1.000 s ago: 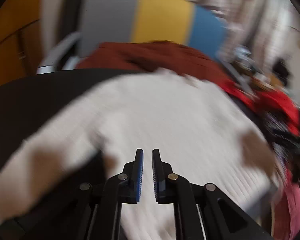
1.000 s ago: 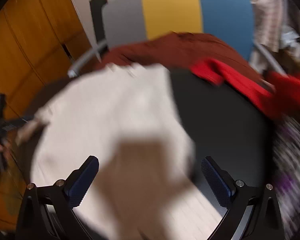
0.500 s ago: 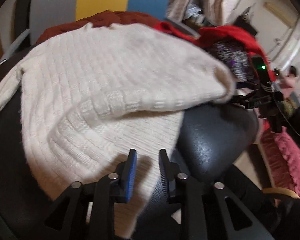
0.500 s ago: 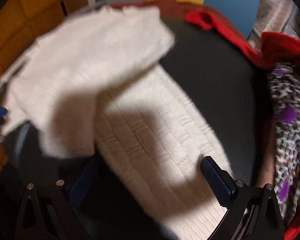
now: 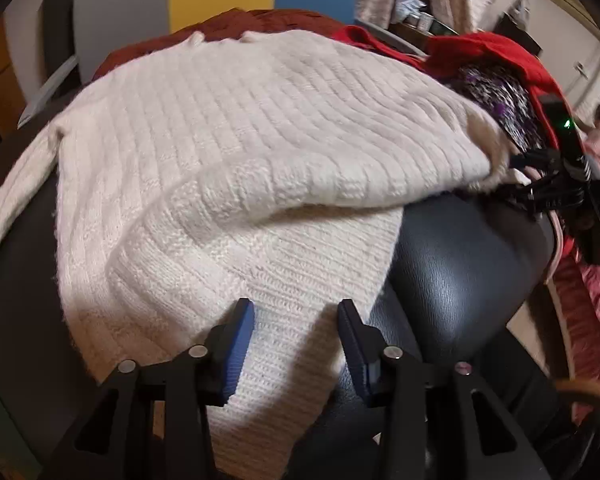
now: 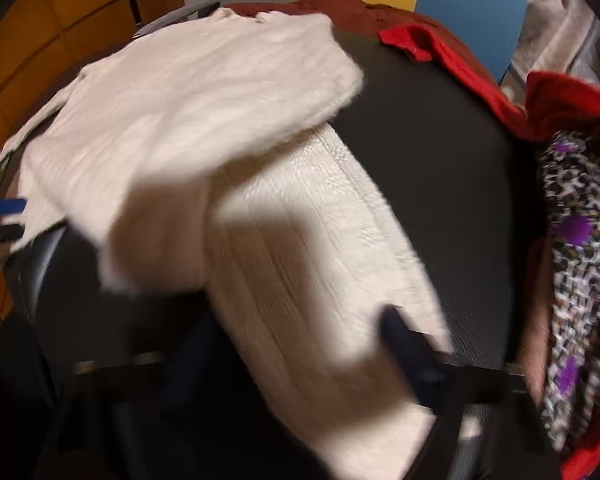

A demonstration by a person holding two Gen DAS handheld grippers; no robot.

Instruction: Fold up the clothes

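**A:** Well, nearest us: what has the left tool (image 5: 296, 320) just done?

**B:** It has let go. A second ago its jaws were almost closed; now they stand wide, hovering over the sweater (image 5: 260, 120) hem at the near edge of the seat (image 5: 460, 260), gripping nothing.

**A:** And the sweater itself?

**B:** It was spread flat a second ago. Now one side is flapped across the body, making a doubled layer. So I'd judge one fold is going in and the left side's part of it is released.

**A:** The right tool (image 5: 520, 178)?

**B:** It sits at the flap's right corner, right against the knit. Its own view is smeared, so I cannot tell whether it is open or pinching.

**A:** Room to work?

**B:** The hem droops over the near edge and a sleeve trails off the left edge. The right half of the seat is bare, good space for laying cloth. Farther on, a patterned cloth (image 6: 580, 220) and a red garment (image 5: 492, 52) crowd the right edge, and a maroon one (image 5: 260, 20) lines the far edge.
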